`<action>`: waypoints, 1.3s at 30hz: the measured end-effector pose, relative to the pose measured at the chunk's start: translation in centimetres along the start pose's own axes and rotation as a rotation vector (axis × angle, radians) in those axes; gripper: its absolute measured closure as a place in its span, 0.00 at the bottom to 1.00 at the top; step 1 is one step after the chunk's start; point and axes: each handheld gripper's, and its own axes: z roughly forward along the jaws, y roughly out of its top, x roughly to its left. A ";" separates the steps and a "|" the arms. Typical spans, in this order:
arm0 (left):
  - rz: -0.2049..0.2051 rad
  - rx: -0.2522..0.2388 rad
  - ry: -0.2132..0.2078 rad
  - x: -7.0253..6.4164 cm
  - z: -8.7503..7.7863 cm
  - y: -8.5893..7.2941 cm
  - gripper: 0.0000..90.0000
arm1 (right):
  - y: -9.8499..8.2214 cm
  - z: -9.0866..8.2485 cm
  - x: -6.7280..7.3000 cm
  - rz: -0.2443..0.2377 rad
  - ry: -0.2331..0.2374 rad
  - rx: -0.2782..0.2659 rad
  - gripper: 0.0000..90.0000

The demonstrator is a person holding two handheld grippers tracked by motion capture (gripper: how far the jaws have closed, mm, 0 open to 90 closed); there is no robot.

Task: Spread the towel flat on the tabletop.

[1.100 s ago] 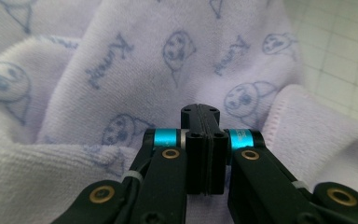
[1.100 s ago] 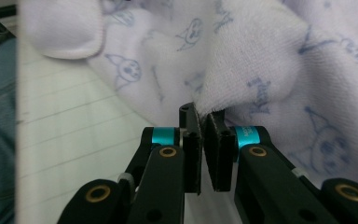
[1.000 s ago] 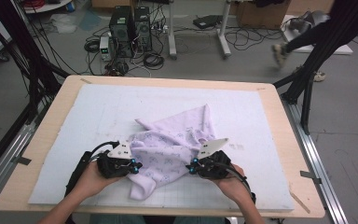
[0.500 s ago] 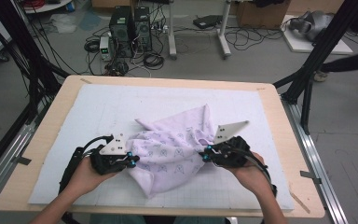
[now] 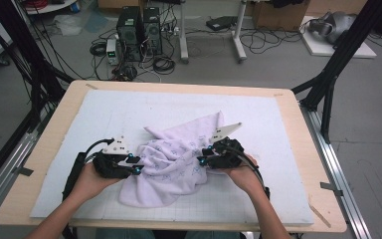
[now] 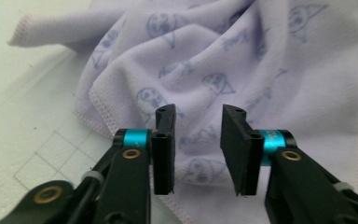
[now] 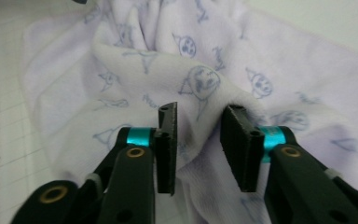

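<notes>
A lilac towel [image 5: 174, 159] printed with small blue figures lies crumpled in the middle of the white mat [image 5: 129, 109]. My left gripper [image 5: 138, 169] sits at its left edge. In the left gripper view its jaws [image 6: 198, 116] have just been opening and stand apart, with the towel [image 6: 214, 70] lying beyond them and nothing pinched. My right gripper [image 5: 201, 160] is at the towel's right side. Its jaws [image 7: 199, 112] have also just been opening, and a raised fold of the towel [image 7: 200, 79] sits loosely between the tips.
The mat covers a wooden table [image 5: 298, 129] with metal rails along both sides. Bare mat lies behind and to either side of the towel. Computers and cables [image 5: 139, 35] sit on the floor beyond the far edge.
Both grippers have let go of the towel. The right hand moved away from the person and then in toward the cloth; the left hand edged inward. The towel is more bunched up.
</notes>
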 end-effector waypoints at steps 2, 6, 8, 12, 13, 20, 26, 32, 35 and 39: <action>0.021 0.001 -0.005 -0.6 -0.4 0.1 0.69 | -0.2 -1.5 0.7 -0.008 -0.015 -0.033 0.71; 0.057 0.029 -0.023 -1.5 -0.3 -0.4 0.66 | -1.4 -3.6 2.1 -0.031 -0.021 -0.069 0.71; 0.056 0.048 -0.024 -1.6 0.2 -1.0 0.65 | -2.1 -3.7 3.0 -0.053 -0.018 -0.059 0.70; 0.036 0.071 -0.034 -1.7 1.4 -2.1 0.62 | -3.5 -2.0 3.8 -0.057 -0.015 -0.020 0.67; 0.036 0.086 -0.039 -1.7 1.7 -2.4 0.62 | -3.8 -1.4 3.9 -0.057 -0.011 -0.011 0.67; 0.044 0.101 -0.020 -1.8 2.3 -2.9 0.86 | -4.6 2.2 3.8 -0.061 0.027 0.031 0.87; 0.067 0.071 -0.028 -2.7 1.4 -2.4 0.95 | -4.7 0.5 4.1 -0.068 0.074 0.001 0.96; 0.109 0.017 -0.051 -4.7 -0.4 -0.5 0.95 | -5.3 -3.5 5.6 -0.068 0.061 -0.032 0.96; 0.132 -0.004 -0.075 -5.9 -1.2 0.5 0.95 | -5.4 -5.8 6.5 -0.083 0.049 -0.032 0.97; 0.147 -0.016 -0.093 -6.6 -1.4 1.2 0.95 | -5.3 -8.5 7.1 -0.086 0.026 -0.026 0.97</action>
